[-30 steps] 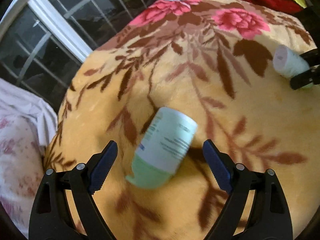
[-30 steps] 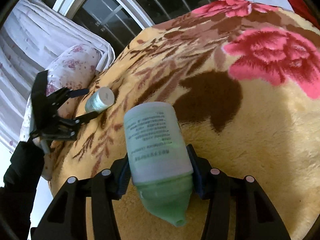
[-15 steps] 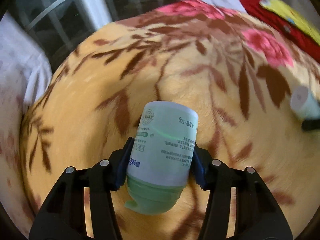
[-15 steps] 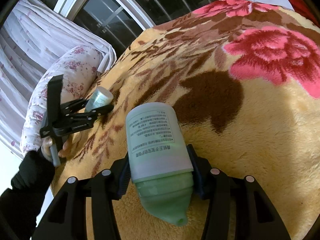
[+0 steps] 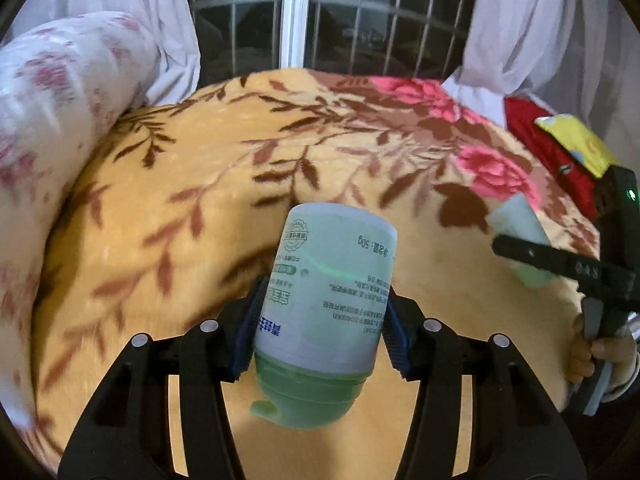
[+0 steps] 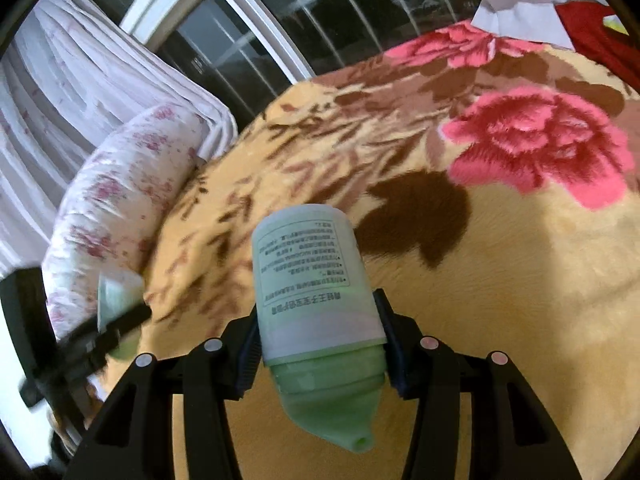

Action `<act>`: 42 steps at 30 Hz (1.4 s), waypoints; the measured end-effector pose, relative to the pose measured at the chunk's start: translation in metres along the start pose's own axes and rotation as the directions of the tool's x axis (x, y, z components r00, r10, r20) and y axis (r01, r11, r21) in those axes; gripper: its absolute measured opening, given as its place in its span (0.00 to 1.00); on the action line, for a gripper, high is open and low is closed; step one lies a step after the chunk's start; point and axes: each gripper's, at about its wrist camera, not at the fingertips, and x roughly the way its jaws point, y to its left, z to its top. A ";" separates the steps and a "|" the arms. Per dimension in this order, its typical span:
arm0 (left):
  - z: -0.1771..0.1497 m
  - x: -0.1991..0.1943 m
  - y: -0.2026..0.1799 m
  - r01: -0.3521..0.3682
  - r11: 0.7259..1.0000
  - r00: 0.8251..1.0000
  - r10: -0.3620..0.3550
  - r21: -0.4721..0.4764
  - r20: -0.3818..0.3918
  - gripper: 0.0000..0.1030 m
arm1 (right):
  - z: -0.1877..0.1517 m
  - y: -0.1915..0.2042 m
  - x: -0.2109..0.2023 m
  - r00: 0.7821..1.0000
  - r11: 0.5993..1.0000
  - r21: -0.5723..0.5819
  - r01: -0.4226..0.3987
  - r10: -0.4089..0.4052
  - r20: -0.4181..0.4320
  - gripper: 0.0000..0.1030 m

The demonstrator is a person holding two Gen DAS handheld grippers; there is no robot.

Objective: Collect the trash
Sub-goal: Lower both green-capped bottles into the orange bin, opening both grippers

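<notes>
Left gripper [image 5: 320, 332] clamps one pale green bottle [image 5: 324, 300] cap-down above the floral blanket [image 5: 180, 184], right gripper [image 6: 318, 354] clamps a second bottle [image 6: 316, 304] likewise, both lifted clear for carrying off, pillow [image 6: 120, 200] and window [image 5: 344, 12] beyond the blanket.

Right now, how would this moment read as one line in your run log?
left gripper: shut on left bottle | right gripper: shut on right bottle | both bottles above floral blanket | bin: not visible
</notes>
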 end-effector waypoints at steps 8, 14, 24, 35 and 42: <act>-0.067 -0.060 -0.023 0.047 0.999 0.999 -0.047 -0.005 0.002 0.50 | -0.069 0.065 -0.077 0.999 0.990 -0.140 -0.007 0.012 0.038 0.49; -0.127 -0.087 -0.040 0.032 0.999 0.999 -0.032 -0.007 -0.024 0.50 | -0.145 0.090 -0.127 0.998 0.973 -0.228 0.038 -0.024 0.061 0.49; -0.207 -0.077 -0.066 0.063 0.998 0.984 -0.061 0.008 -0.166 0.50 | -0.248 0.089 -0.127 0.992 0.966 -0.233 0.110 -0.122 -0.036 0.49; -0.228 -0.062 -0.061 0.060 0.998 0.971 -0.060 -0.004 -0.232 0.50 | -0.275 0.067 -0.110 0.977 0.973 -0.162 0.165 -0.184 -0.105 0.49; -0.229 -0.057 -0.061 0.064 0.998 0.965 -0.062 -0.002 -0.253 0.50 | -0.278 0.067 -0.101 0.974 0.972 -0.170 0.159 -0.183 -0.133 0.49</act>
